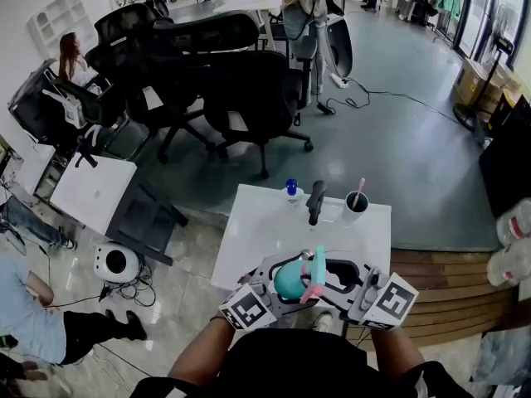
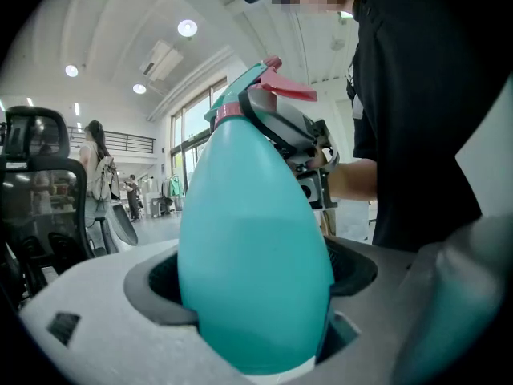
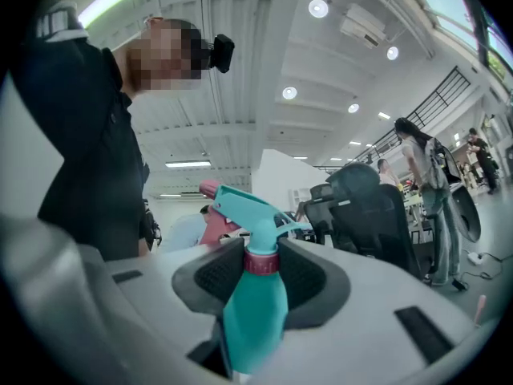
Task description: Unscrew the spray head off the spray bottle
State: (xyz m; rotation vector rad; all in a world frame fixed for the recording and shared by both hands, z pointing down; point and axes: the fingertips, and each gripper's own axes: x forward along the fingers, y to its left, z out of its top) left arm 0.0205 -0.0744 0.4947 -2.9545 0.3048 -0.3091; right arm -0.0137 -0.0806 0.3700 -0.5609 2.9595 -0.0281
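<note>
1. Left gripper [image 2: 252, 291] is clamped on the spray bottle [image 2: 252, 231] by its fat body, likely as the anchor against twist.
2. Right gripper [image 3: 260, 275] jaws are closed on the pink collar [image 3: 261, 261] under the spray head [image 3: 248, 208] (presumably the threaded ring).
3. The bottle is held aloft between both, over the near edge of the table [image 1: 265, 222].

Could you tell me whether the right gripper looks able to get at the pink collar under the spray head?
Probably yes: the right gripper is closed on both sides of the collar, and the left gripper holds the bottle lower down on its body, clear of the collar.
</note>
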